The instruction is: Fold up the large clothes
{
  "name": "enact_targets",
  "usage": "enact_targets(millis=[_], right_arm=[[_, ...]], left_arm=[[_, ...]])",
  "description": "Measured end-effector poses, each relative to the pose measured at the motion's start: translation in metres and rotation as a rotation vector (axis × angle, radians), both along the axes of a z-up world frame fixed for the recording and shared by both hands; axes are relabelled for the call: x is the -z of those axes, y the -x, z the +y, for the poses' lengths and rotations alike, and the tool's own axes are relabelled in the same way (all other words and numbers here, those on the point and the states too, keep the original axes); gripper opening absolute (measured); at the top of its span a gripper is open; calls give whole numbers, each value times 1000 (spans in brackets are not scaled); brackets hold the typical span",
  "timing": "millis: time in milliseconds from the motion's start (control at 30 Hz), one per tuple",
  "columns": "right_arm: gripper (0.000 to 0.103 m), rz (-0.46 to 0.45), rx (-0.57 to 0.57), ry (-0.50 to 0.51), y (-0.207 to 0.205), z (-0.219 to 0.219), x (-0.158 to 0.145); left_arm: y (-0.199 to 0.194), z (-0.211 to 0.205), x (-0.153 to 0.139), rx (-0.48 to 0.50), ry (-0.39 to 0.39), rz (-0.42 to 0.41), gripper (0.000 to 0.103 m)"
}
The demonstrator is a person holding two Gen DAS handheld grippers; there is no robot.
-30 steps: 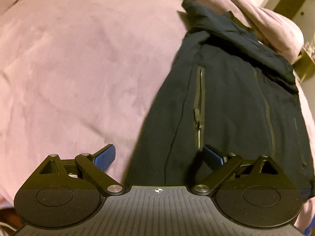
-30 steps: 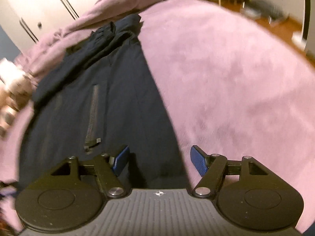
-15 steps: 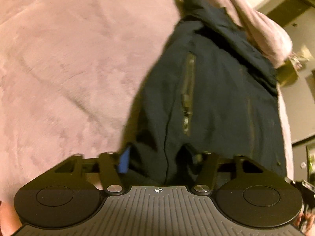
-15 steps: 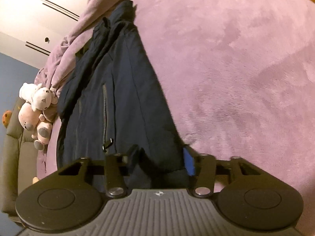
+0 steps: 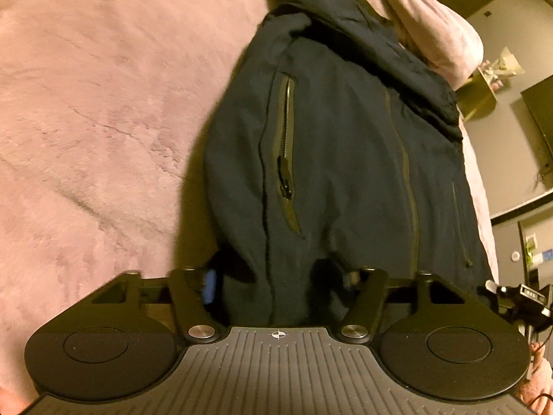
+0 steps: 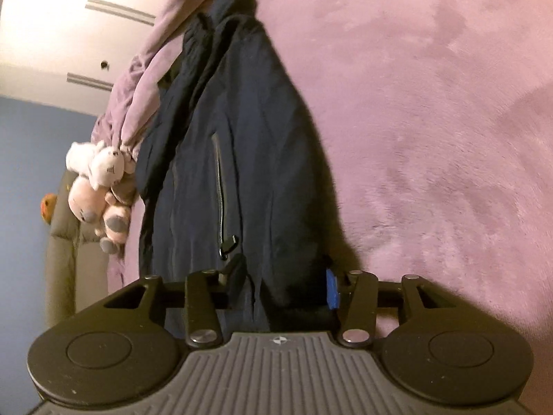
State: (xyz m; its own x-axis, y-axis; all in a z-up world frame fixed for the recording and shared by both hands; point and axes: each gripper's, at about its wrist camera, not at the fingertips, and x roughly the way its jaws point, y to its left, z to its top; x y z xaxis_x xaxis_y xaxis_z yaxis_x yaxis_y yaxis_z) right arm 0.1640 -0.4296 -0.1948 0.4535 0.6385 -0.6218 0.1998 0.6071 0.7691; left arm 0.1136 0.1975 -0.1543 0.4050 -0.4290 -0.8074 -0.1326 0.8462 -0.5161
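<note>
Lifted since before, the smooth navy jacket [image 5: 338, 159] hem stays pinched by both tongs [image 5: 278, 278] [image 6: 283, 282].

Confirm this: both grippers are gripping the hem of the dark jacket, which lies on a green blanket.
Not quite: the blanket is pink, as both wrist views show. Otherwise right: the left gripper and right gripper each grip the hem of the dark jacket.

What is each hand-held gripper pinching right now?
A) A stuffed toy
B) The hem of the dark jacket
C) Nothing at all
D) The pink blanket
B: dark jacket fabric is bunched between the fingers of both the left hand-held gripper and the right hand-held gripper, above the pink blanket.
</note>
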Motion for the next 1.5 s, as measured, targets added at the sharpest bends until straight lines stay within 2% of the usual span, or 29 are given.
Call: enact_targets(millis=[33, 100, 200, 333, 467, 600, 733, 900, 1133, 1300, 1400, 1500], right_arm=[[30, -3, -12, 12, -1, 4, -3], [25, -16, -26, 19, -1, 8, -10], [24, -82, -41, -51, -5, 12, -25], [24, -179, -38, -131, -25, 20, -52], [24, -257, -5, -149, -61, 25, -76], [23, -338, 51, -127, -106, 26, -99], [23, -381, 128, -115, -151, 23, -110], [23, -411, 236, -59, -206, 15, -117], [23, -381, 292, 174, -263, 32, -106], [24, -354, 278, 220, -277, 39, -90], [32, -340, 264, 239, -282, 40, -81], [52, -365, 278, 243, -278, 36, -82]], left_arm=[[-1, 0, -1, -5, -7, 3, 37], [-3, 4, -6, -28, 47, 3, 28], [-8, 5, -32, -29, 123, -76, 26], [-30, 2, -70, -9, 165, -197, 26], [-68, -1, -96, -34, 206, -285, 26], [-112, -1, -110, -70, 230, -346, 26], [-157, 8, -108, -158, 278, -344, 25], [-221, 22, -96, -275, 286, -326, 24], [-271, 17, -71, -313, 138, -272, 25], [-283, 25, -44, -341, 168, -229, 26], [-283, 31, -34, -352, 192, -204, 30], [-285, 36, -33, -349, 211, -197, 31]])
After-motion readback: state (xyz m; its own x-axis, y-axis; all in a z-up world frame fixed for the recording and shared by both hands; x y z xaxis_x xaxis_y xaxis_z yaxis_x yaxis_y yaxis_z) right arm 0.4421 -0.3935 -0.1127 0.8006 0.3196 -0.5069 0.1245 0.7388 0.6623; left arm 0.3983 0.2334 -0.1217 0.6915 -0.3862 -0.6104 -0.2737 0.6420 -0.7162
